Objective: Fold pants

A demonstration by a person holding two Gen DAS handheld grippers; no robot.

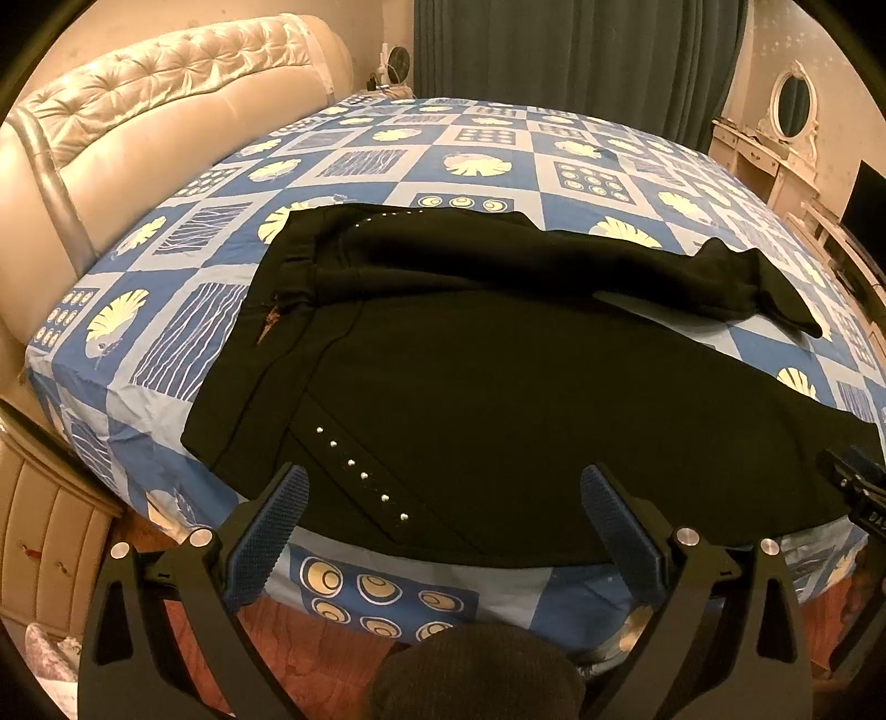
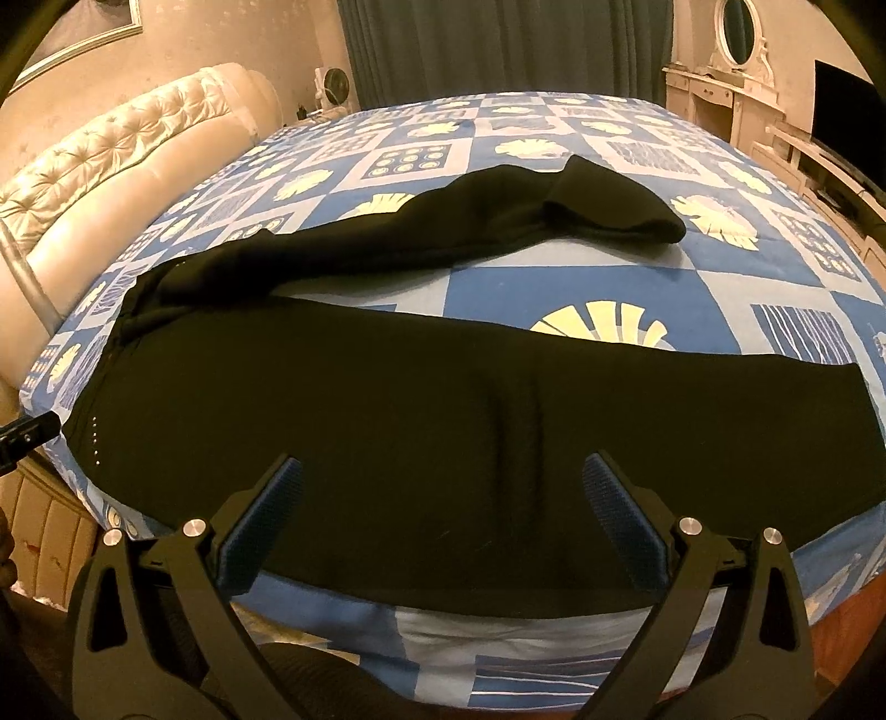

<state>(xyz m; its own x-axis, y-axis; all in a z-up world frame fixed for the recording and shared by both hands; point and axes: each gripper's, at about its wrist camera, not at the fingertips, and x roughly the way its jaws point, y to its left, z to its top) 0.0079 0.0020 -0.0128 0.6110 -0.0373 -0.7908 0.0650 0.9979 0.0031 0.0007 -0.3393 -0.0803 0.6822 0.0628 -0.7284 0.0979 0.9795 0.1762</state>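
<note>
Your left tongs (image 1: 443,493) sit released at the bottom of the left wrist view, blue pads spread wide and gripping nothing, just above the near edge of the bed (image 1: 498,598). Your right tongs (image 2: 443,482) are likewise spread and empty at the bottom of their frame. The black pants (image 1: 498,399) lie across the patterned blue sheet, one leg flat through mid-frame, the other leg (image 2: 498,216) rumpled beyond it. Upper left, the tufted headboard (image 1: 166,88); top centre, dark curtains (image 1: 576,50).

Black pants (image 1: 498,387) lie on the bed (image 1: 387,160), left gripper (image 1: 443,498) fingers (image 1: 277,526) spread.
</note>
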